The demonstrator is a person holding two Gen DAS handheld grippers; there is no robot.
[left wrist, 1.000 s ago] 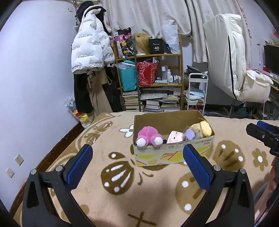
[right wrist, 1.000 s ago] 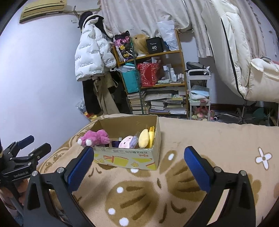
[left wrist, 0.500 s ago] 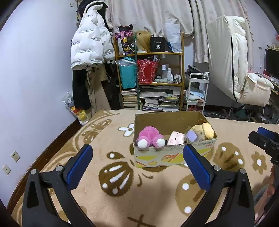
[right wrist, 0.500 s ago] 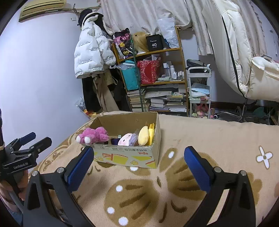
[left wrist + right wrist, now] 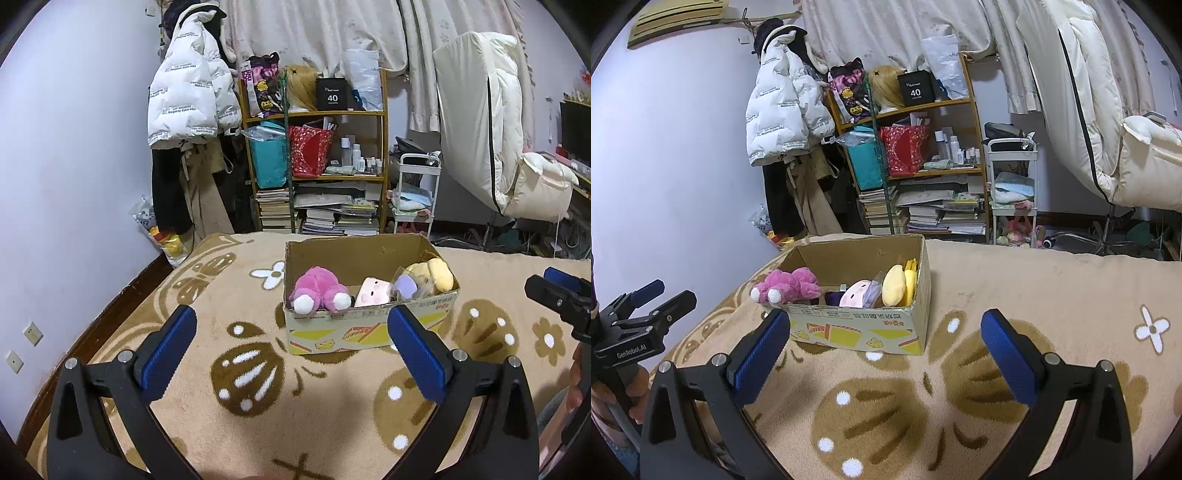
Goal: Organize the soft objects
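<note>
Left wrist view: your left gripper (image 5: pixel 291 341) and right gripper (image 5: pixel 886 343) hover released, empty, below the brown cardboard box (image 5: pixel 369 328) at frame centre, holding a pink plush toy (image 5: pixel 319 290); other toys partly hidden.

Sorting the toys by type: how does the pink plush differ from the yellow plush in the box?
The pink plush is shaggy with white feet and lies at the left end, against the front rim; the yellow plush is smoother, plain, and sits at the right end. Both are inside the cardboard box.
</note>
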